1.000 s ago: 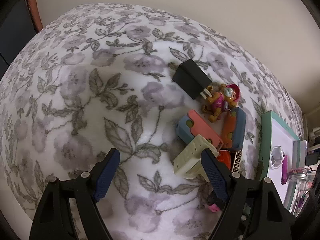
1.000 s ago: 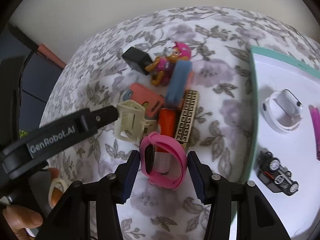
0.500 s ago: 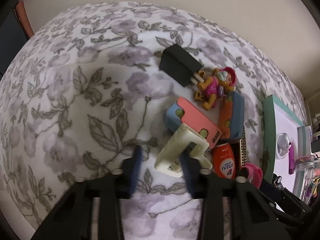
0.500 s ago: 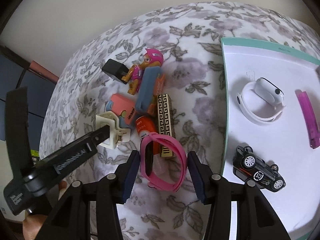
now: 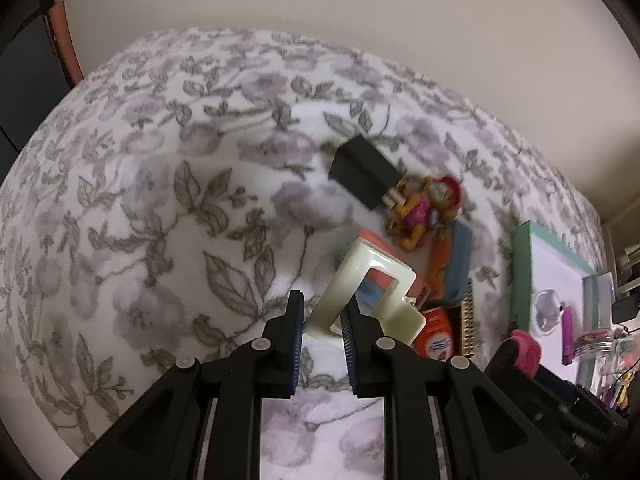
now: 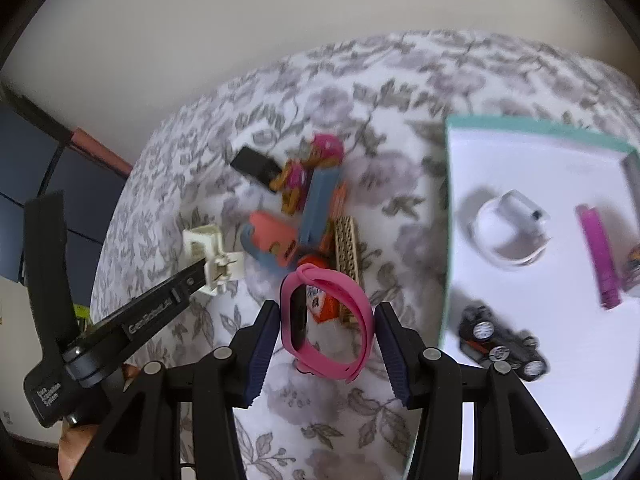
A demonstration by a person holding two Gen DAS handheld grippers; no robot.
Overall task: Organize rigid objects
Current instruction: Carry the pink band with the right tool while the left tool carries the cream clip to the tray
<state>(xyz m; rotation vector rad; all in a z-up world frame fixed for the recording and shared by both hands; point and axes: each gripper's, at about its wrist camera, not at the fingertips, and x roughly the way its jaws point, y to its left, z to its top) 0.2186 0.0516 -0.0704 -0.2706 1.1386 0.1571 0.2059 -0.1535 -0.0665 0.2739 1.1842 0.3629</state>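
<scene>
My left gripper (image 5: pixel 320 326) is shut on a cream hair claw clip (image 5: pixel 370 292) and holds it above the floral cloth; it also shows in the right wrist view (image 6: pixel 210 258). My right gripper (image 6: pixel 326 334) is shut on a pink wristband (image 6: pixel 326 320), lifted above the cloth beside the tray. A pile lies on the cloth: black charger (image 5: pixel 364 172), toy pup figure (image 5: pixel 426 208), pink and blue blocks (image 6: pixel 272 240), orange tube (image 5: pixel 436 336), patterned box (image 6: pixel 348 246).
A white tray with a teal rim (image 6: pixel 520 128) stands to the right and holds a white watch (image 6: pixel 508 232), a purple stick (image 6: pixel 598 256) and a black toy car (image 6: pixel 500 344). A wall runs behind the cloth. Clutter lies beyond the tray in the left wrist view.
My left gripper has closed on the cream clip and lifted it off the pile. My right gripper has carried the pink wristband up and a little toward the tray.
</scene>
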